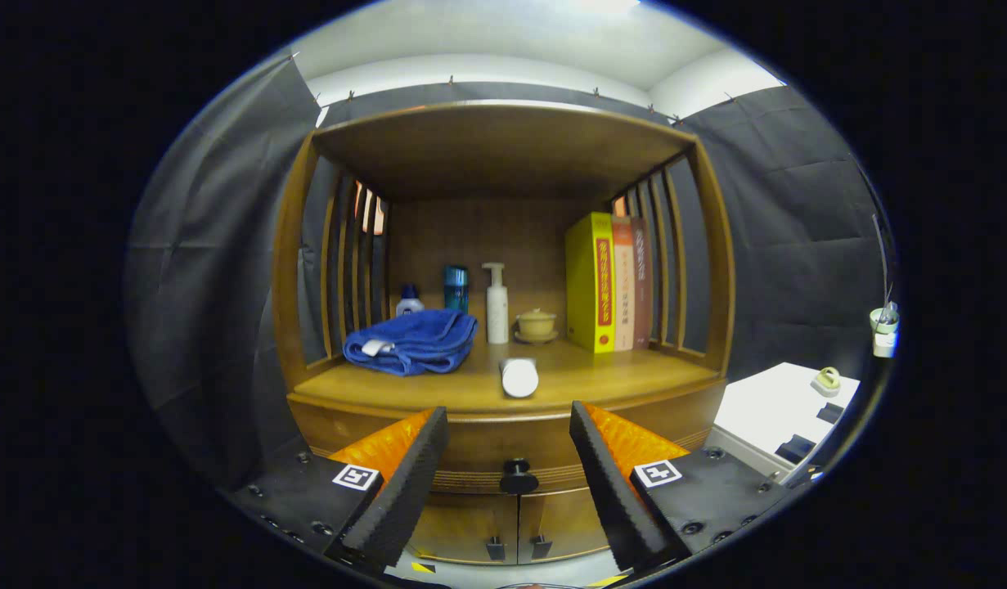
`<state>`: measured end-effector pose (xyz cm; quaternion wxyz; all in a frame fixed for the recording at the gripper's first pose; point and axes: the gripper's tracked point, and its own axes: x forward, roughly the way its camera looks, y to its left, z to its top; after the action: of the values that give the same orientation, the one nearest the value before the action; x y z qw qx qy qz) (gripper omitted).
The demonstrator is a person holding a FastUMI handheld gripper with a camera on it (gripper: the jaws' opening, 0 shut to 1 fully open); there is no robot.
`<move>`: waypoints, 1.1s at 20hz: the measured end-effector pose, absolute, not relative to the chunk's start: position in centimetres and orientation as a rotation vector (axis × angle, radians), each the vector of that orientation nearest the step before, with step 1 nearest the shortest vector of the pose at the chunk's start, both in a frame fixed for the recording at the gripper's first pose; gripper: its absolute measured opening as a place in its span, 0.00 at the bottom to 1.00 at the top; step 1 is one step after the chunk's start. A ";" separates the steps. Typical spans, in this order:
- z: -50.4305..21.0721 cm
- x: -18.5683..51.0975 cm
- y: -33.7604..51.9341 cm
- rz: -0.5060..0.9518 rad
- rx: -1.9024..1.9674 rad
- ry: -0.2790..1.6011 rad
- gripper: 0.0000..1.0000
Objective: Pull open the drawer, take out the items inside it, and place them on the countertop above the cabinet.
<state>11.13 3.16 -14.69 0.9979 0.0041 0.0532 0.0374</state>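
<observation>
A wooden cabinet stands ahead of me with its drawer (470, 450) closed; the drawer's dark round knob (518, 474) sits between and just beyond my fingers. My gripper (510, 421) is open, with nothing between the fingers. On the countertop (618, 380) above the drawer lies a white cylinder (519, 377) on its side near the front edge. A folded blue towel (413, 341) rests to its left. What the drawer holds is hidden.
At the back of the countertop stand a small bottle (409, 300), a teal can (456, 288), a white pump bottle (496, 304) and a lidded cup (537, 325). Books (609, 282) lean at the right. Two lower doors (515, 528) sit under the drawer. A white table (785, 409) is right.
</observation>
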 end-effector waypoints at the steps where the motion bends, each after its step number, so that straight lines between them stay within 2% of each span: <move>1: -12.8 10.4 2.8 0.075 0.004 0.086 0.98; 4: -8.2 7.8 0.6 0.048 -0.011 0.046 0.98; 8: -5.8 5.2 -1.0 0.040 0.010 0.043 0.98; 22: -4.3 3.9 0.1 0.072 0.002 0.018 0.98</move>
<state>3.87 0.13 -4.32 0.9993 0.0010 0.0091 0.0358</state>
